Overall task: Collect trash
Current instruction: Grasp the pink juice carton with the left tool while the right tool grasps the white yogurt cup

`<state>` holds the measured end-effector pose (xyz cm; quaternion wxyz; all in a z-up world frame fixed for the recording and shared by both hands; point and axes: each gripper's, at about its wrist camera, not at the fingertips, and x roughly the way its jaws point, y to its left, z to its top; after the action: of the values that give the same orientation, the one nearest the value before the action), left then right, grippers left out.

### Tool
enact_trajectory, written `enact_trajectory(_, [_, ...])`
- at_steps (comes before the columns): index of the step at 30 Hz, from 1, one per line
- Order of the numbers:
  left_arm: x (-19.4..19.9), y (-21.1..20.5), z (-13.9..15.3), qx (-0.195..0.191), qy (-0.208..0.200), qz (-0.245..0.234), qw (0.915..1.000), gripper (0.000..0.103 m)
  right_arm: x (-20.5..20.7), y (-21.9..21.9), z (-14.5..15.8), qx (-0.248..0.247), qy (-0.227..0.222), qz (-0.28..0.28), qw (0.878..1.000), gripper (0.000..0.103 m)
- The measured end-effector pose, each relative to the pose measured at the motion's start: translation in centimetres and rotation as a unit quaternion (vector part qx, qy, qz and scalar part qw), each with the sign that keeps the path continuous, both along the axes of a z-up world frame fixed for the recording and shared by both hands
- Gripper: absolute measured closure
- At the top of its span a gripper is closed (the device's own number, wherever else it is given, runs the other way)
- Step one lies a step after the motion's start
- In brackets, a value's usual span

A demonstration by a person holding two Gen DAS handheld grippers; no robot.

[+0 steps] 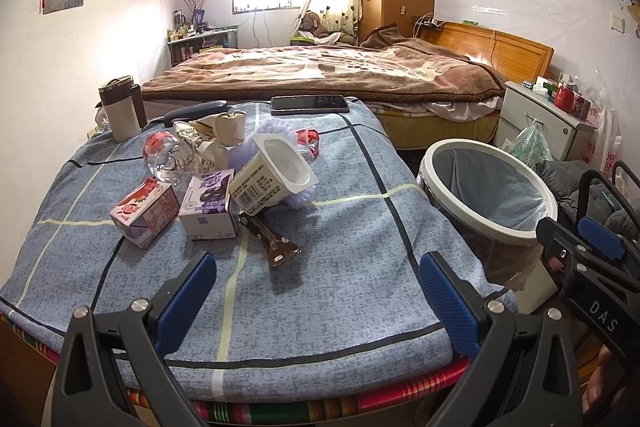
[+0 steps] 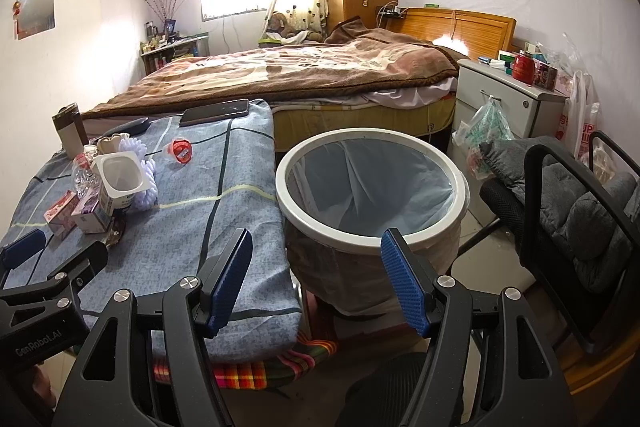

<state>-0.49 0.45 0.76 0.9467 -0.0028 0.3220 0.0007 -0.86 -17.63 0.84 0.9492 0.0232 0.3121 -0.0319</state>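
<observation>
Trash lies heaped on the blue checked tablecloth (image 1: 340, 267): a white yogurt cup (image 1: 272, 175), a purple carton (image 1: 210, 205), a red-and-white carton (image 1: 144, 211), a brown wrapper (image 1: 272, 239), a clear plastic bottle (image 1: 168, 159), crumpled paper (image 1: 216, 135) and a small red jelly cup (image 1: 308, 139). A white-rimmed trash bin (image 1: 486, 195) with a liner stands right of the table. My left gripper (image 1: 316, 291) is open and empty, short of the pile. My right gripper (image 2: 318, 279) is open and empty, in front of the bin (image 2: 372, 187). The pile also shows in the right wrist view (image 2: 116, 183).
A phone (image 1: 308, 104) and a dark case (image 1: 196, 111) lie at the table's far edge, a thermos (image 1: 120, 111) at its left. A bed (image 1: 320, 75) is behind, a white nightstand (image 2: 508, 99) and a black chair with grey cushion (image 2: 580, 211) at right.
</observation>
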Motion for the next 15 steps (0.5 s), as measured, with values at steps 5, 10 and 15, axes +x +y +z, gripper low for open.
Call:
enact_trajectory(5, [0.0, 0.1, -0.1, -0.002, 0.0, 0.001, 1.0, 0.0, 0.0, 0.0, -0.1, 0.0, 0.001, 0.0, 1.0, 0.035])
enact_trajectory(10, [0.1, 1.2, -0.1, -0.004, -0.001, -0.001, 1.0, 0.0, 0.4, 0.2, -0.2, 0.005, 0.0, 0.01, 1.0, 0.035])
enact_trajectory(15, [0.4, 4.5, -0.1, -0.017, -0.001, 0.017, 0.9997, 0.0, 1.5, 1.5, -0.6, 0.03, -0.001, 0.048, 0.998, 0.035])
